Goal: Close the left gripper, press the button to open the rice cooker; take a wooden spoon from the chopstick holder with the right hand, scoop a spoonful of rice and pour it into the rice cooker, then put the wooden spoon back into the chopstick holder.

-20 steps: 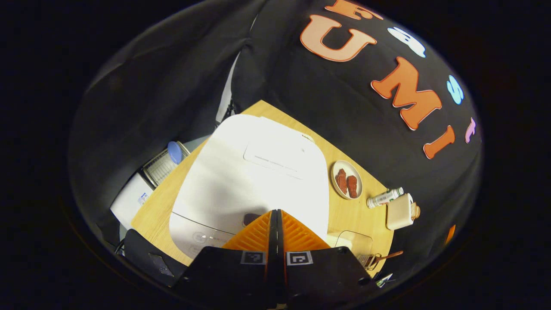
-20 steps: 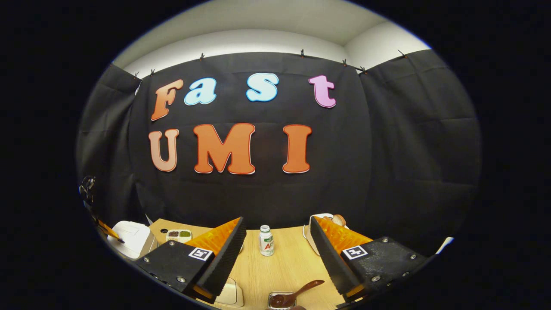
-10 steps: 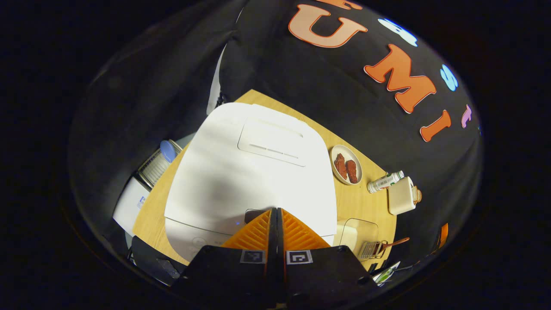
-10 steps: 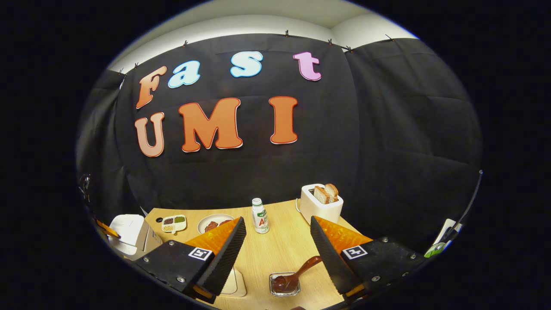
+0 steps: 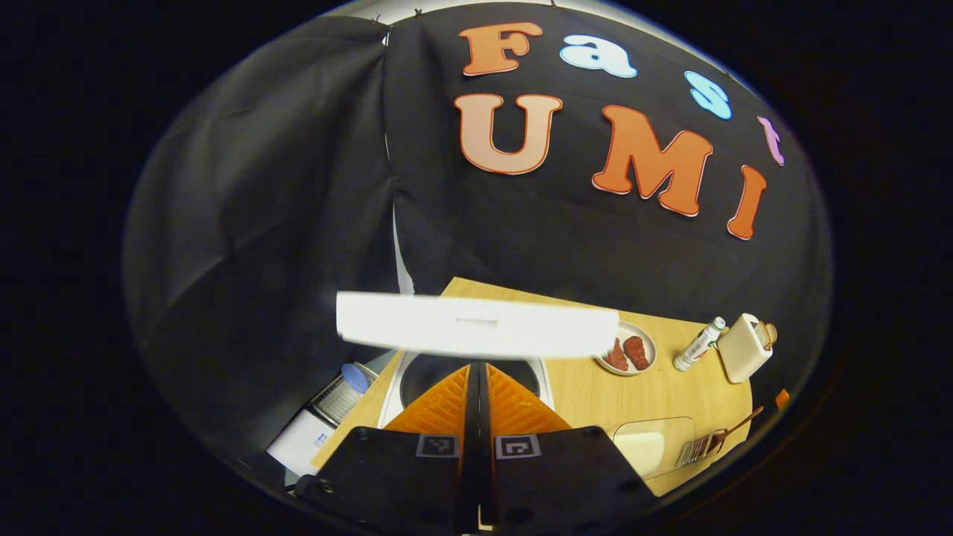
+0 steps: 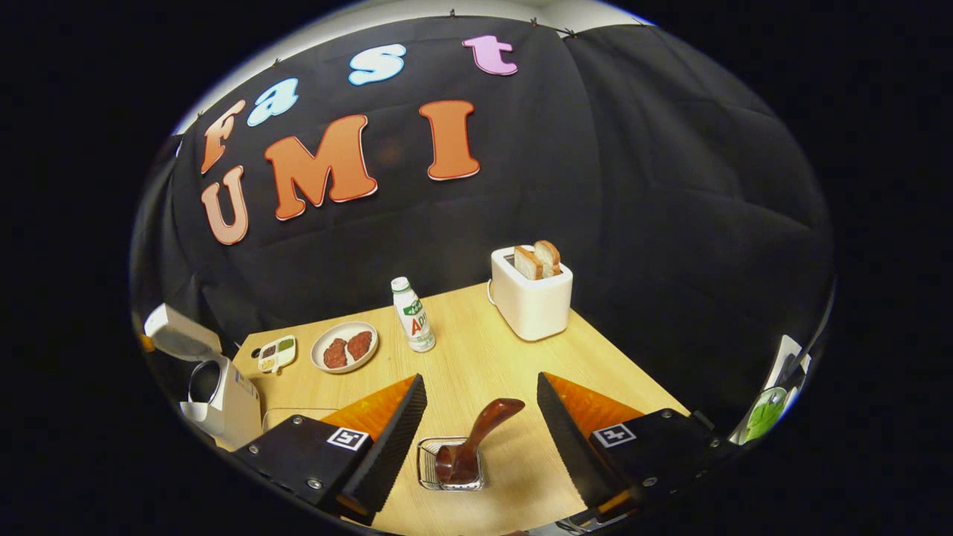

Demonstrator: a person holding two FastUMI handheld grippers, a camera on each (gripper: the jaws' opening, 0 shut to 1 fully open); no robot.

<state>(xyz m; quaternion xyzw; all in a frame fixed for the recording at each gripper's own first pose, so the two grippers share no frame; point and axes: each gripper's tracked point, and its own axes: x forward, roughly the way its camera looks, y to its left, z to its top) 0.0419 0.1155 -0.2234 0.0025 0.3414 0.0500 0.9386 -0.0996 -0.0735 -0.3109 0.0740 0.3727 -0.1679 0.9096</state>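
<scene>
The white rice cooker (image 5: 543,376) stands just beyond my left gripper (image 5: 477,365), which is shut with nothing held. Its lid (image 5: 476,335) is raised and seen edge-on above the dark inner pot (image 5: 428,368). In the right gripper view the cooker (image 6: 223,398) sits at the far left with its lid (image 6: 175,335) up. My right gripper (image 6: 480,377) is open above the wire chopstick holder (image 6: 428,476). A brown wooden spoon (image 6: 480,432) leans in the holder, handle up between the fingers, untouched. A clear box of rice (image 5: 655,447) lies beside the holder (image 5: 696,447).
On the wooden table (image 6: 476,350) stand a plate of meat (image 6: 344,346), a small bottle (image 6: 413,313), a white toaster (image 6: 530,294) with bread and a little sauce dish (image 6: 277,351). Black cloth walls close the back and sides.
The cooker lid has sprung up from flat to raised, and my left gripper has lifted off the button. My right gripper has dipped toward the holder, bringing the spoon between its fingers.
</scene>
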